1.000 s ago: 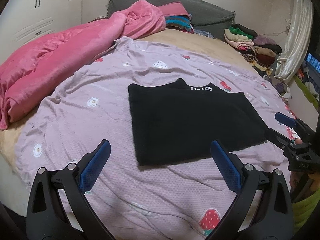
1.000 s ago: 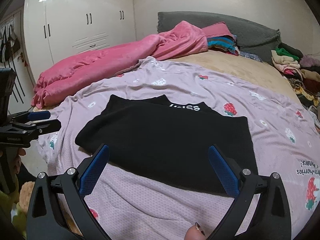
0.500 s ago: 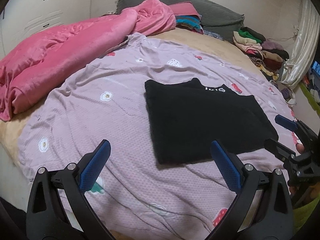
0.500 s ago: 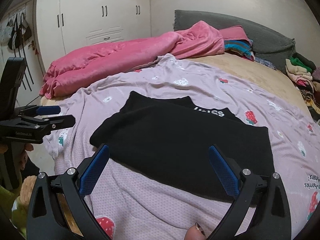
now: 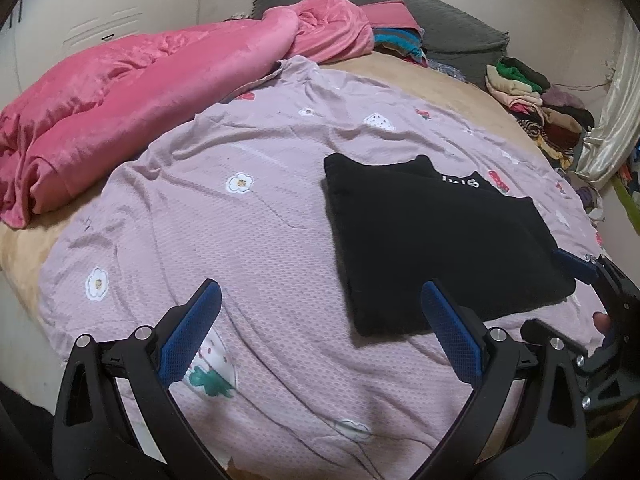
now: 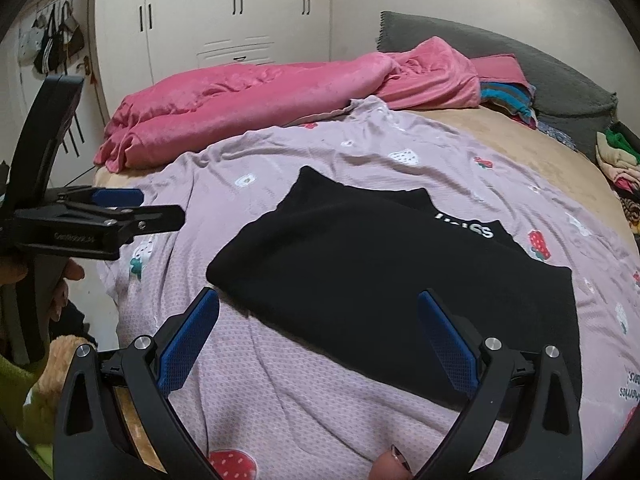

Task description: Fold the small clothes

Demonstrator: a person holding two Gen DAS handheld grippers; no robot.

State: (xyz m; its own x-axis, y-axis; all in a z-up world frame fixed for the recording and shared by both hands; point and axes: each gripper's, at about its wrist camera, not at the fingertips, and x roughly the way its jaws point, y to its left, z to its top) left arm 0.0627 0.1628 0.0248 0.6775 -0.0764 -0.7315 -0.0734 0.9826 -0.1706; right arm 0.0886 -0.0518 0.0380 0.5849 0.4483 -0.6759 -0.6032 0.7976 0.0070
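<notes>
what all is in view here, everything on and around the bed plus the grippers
black garment: one, black with white lettering, folded flat on the sheet
sheet: one, lilac with strawberry and flower prints, spread over the bed
blanket: one, pink, bunched along the far left side
headboard cushion: one, dark grey, at the bed's head
clothes pile: one, mixed colours, far right edge
wardrobe: one, white, behind the bed
left gripper: black with blue pads, jaws open, empty
right gripper: same, jaws open, empty

Bedroom surroundings, non-task.
Pink blanket (image 5: 152, 80) bunched along lilac sheet (image 5: 240, 248); grey headboard (image 6: 520, 64), white wardrobe (image 6: 224, 20), clothes pile (image 5: 536, 108).
</notes>
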